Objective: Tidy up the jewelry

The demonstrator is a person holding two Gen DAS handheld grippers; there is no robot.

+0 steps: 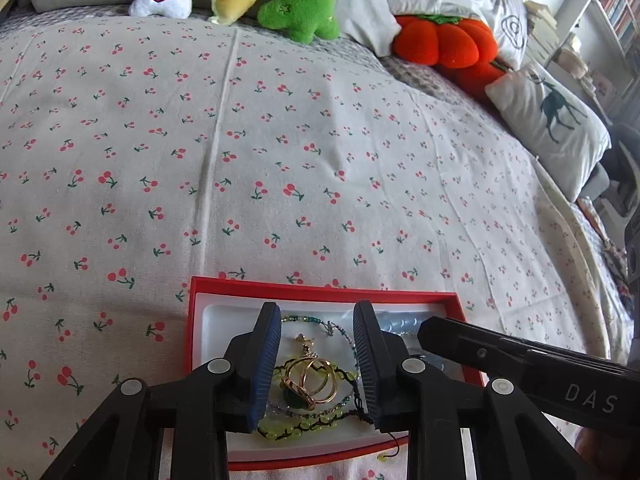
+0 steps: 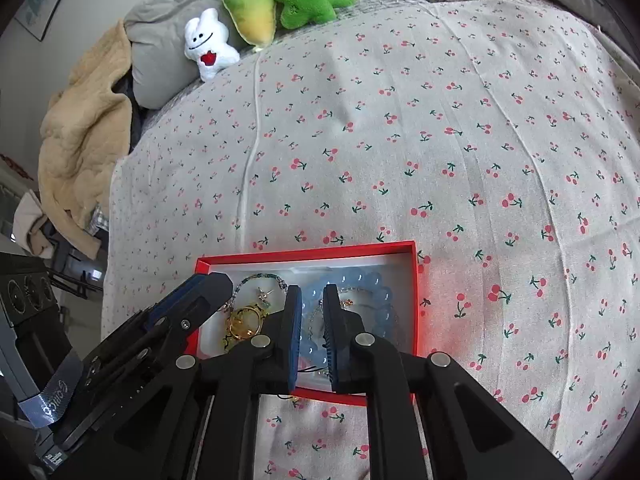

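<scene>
On the soft cherry-print bedspread [image 1: 280, 140], the shallow red box [image 1: 320, 286] with its smooth white liner sits at six o'clock in both views, so any lift should go straight up, slowly, to keep the light cardboard from dragging. The left gripper [image 1: 318, 364] hovers partly open over thin gold rings [image 1: 310, 380] and knotted yellow-green beading. The right gripper [image 2: 312, 332] stands narrowly parted over the glossy blue bead bracelet [image 2: 360, 280], gripping nothing.

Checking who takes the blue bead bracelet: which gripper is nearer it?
Right. The right gripper is directly over the blue bead bracelet; the left gripper is beside it, above the gold rings.
</scene>
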